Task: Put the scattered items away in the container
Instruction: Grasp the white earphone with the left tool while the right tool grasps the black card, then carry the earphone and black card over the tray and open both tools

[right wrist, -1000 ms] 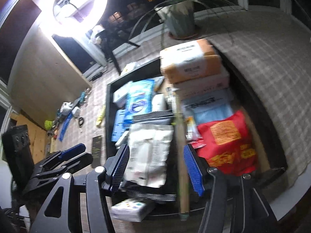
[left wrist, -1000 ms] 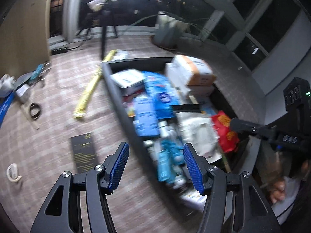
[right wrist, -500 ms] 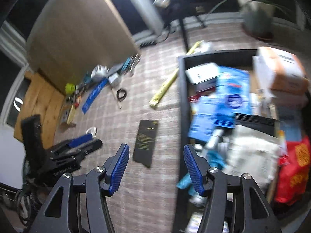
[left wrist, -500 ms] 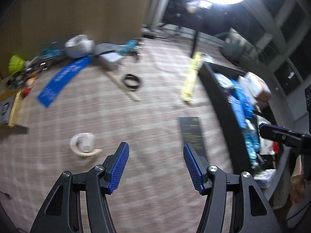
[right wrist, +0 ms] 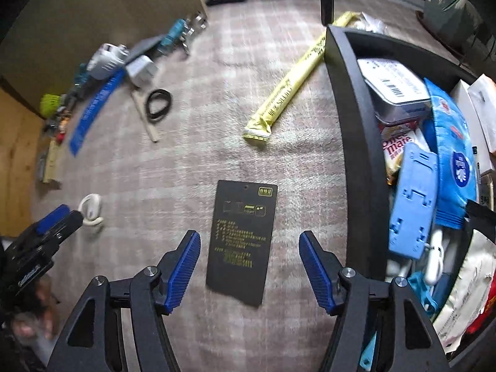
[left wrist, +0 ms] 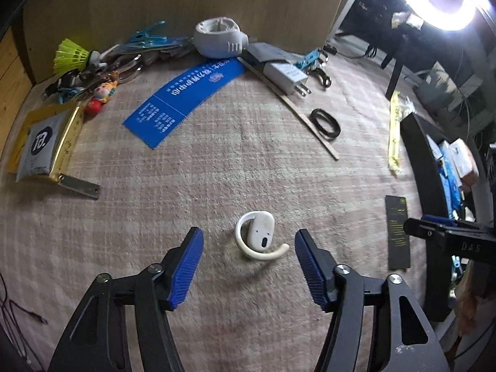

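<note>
A white ear-hook earbud (left wrist: 259, 237) lies on the pale rug, and my left gripper (left wrist: 249, 255) hangs over it with its jaws opening; the pads stand apart on either side without touching it. A black card with yellow print (right wrist: 243, 240) lies flat beside the black container (right wrist: 356, 155). My right gripper (right wrist: 249, 255) hovers above that card, jaws opening, nothing pressed between them. The container is packed with packets and boxes. The earbud (right wrist: 90, 209) also shows in the right wrist view, beside the left gripper's fingertips (right wrist: 54, 214).
A long yellow sachet (right wrist: 286, 83), black hair ties (left wrist: 325, 123), a wooden stick (left wrist: 297, 111), a blue printed strip (left wrist: 186, 94), a white charger (left wrist: 286, 76) and a white round device (left wrist: 218, 37) lie on the rug. Small clutter sits along the wooden wall, left.
Both grippers swung left, off the container and down toward the rug. The left one now frames the earbud, the right one the black card. Both jaws stand slightly wider.
</note>
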`<state>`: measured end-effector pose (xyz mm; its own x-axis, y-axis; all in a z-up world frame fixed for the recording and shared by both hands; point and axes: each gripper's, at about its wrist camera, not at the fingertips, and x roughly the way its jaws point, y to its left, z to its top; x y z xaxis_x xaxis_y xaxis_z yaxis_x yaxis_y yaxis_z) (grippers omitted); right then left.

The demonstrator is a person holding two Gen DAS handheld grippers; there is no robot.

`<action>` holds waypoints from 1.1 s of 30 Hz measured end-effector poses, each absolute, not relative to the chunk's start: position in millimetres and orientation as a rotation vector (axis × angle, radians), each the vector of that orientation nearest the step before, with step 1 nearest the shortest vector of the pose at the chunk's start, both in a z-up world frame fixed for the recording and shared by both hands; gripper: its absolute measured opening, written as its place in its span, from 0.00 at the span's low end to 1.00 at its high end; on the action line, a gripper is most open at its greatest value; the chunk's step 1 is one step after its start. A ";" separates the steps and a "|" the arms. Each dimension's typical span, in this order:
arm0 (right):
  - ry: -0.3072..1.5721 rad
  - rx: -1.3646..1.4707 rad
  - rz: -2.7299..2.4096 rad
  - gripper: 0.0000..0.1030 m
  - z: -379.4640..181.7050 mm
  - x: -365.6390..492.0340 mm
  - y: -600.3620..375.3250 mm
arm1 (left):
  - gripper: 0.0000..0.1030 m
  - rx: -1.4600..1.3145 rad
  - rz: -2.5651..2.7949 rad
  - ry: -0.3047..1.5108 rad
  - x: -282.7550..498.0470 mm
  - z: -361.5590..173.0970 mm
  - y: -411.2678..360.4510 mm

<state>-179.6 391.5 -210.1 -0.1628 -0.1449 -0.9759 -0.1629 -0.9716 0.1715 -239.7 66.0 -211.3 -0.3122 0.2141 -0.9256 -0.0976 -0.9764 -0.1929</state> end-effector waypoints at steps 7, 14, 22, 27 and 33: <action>0.342 -2.016 2.318 0.61 -221.3 -188.0 384.1 | 0.66 -1.751 2.374 -0.055 -249.6 -226.1 79.4; 0.264 -2.042 2.281 0.61 -228.5 -190.0 379.7 | 0.66 -1.745 2.363 0.038 -249.3 -231.0 94.2; 0.124 -2.060 2.274 0.46 -228.9 -183.2 380.6 | 0.34 -1.754 2.419 0.121 -246.2 -228.6 94.6; 0.099 -2.078 2.289 0.45 -229.0 -178.9 380.4 | 0.33 -1.748 2.429 0.114 -240.5 -226.4 95.5; 0.211 -2.086 2.310 0.22 -222.6 -160.6 395.8 | 0.32 -1.746 2.423 0.068 -232.5 -222.8 86.3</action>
